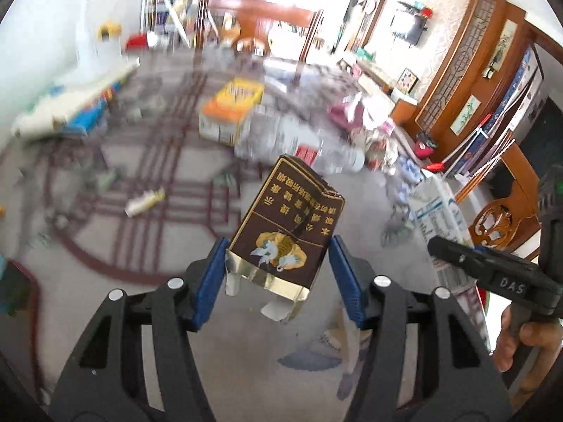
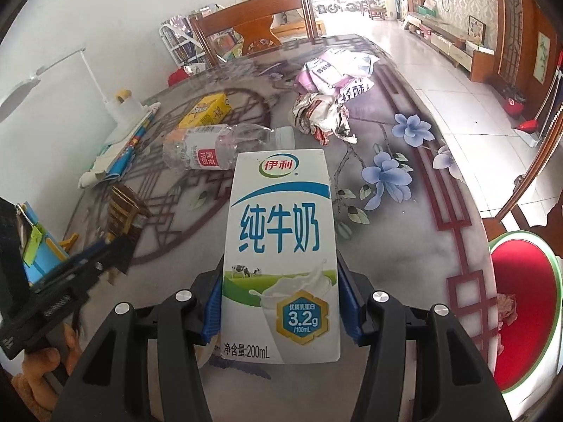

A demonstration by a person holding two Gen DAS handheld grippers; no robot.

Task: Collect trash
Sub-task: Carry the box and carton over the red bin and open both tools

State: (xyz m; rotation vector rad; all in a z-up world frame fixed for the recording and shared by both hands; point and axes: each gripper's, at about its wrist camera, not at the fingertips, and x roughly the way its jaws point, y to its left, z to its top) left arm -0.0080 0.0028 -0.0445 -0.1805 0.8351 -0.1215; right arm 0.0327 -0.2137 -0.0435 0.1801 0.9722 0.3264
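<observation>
**Two pieces of litter lifted off a cluttered dining surface**

The left gripper [image 1: 278,260] has its blue-padded jaws partly closed on the sides of a crumpled brown-and-gold cardboard cigarette pack [image 1: 286,225], held clear above the patterned glass-topped surface [image 2: 404,246], its torn foil end hanging toward the camera. The right gripper [image 2: 281,302] clamps a white-and-blue milk carton [image 2: 281,242] upright between half-open jaws, likewise raised, apparently so both can be carried off together. A red plastic bin with a green rim [image 2: 524,302] stands just beyond the surface's right edge, the likely destination; only part of it shows. Behind the carton lie a clear crushed plastic bottle [image 2: 214,151], a yellow drink box [image 2: 207,110], a ball of crumpled wrappers [image 2: 322,116] and pink-and-white bags [image 2: 337,70], all uncollected. The left view is smeared by blur, so the far litter there is hard to read. Only fingers of the person show at the frame edges.
</observation>
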